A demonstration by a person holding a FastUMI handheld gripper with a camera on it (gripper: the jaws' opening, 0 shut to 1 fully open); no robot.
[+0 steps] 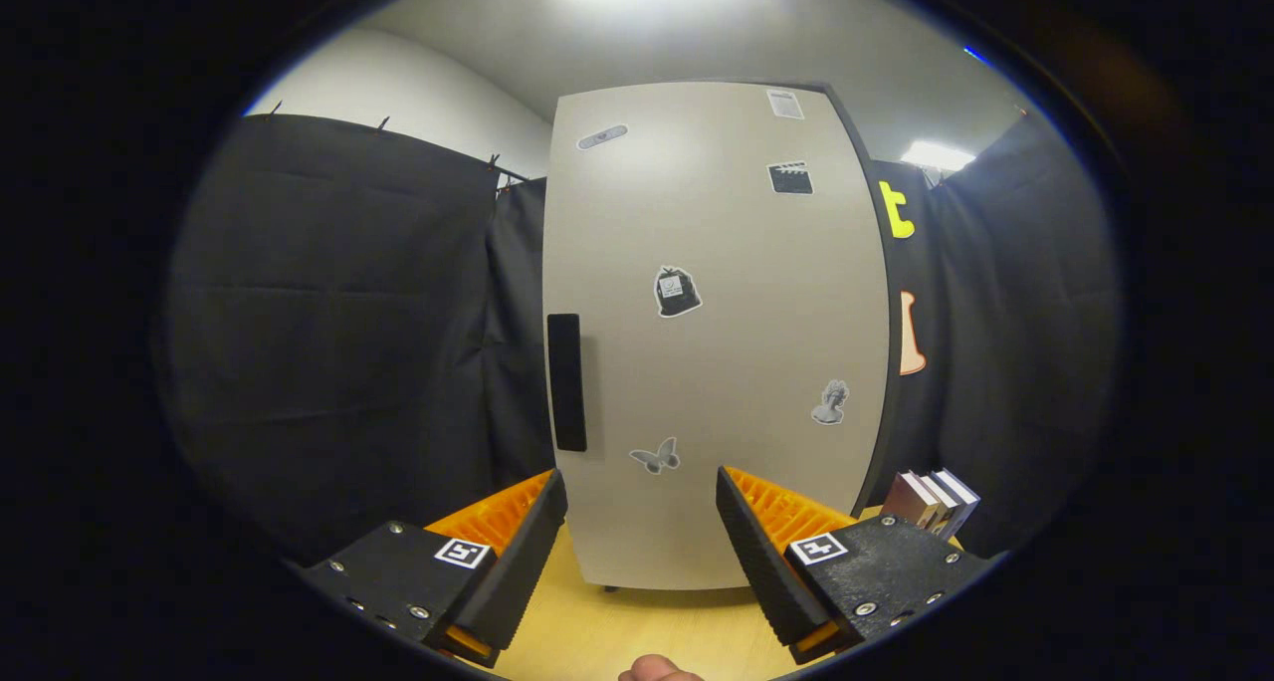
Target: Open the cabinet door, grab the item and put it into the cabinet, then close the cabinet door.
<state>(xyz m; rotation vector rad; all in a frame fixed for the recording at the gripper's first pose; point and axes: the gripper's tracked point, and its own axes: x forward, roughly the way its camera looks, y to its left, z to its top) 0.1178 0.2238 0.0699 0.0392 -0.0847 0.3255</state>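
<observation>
A tall pale grey cabinet [717, 342] stands on the wooden table straight ahead of me, its door shut. A black vertical handle [565, 382] sits on the door's left edge, just above and beyond my left finger. Several stickers dot the door, among them a butterfly [655, 456] low down between the fingers. My gripper [642, 492] is open, nothing between its fingers, held a short way in front of the door's lower part. A few upright books [931, 500] stand on the table to the right of the cabinet, beyond my right finger.
The light wooden table [617, 631] runs from under the fingers to the cabinet's foot. Black cloth walls hang to the left, behind and to the right of the cabinet. A fingertip of the person's hand [657, 671] shows below the fingers.
</observation>
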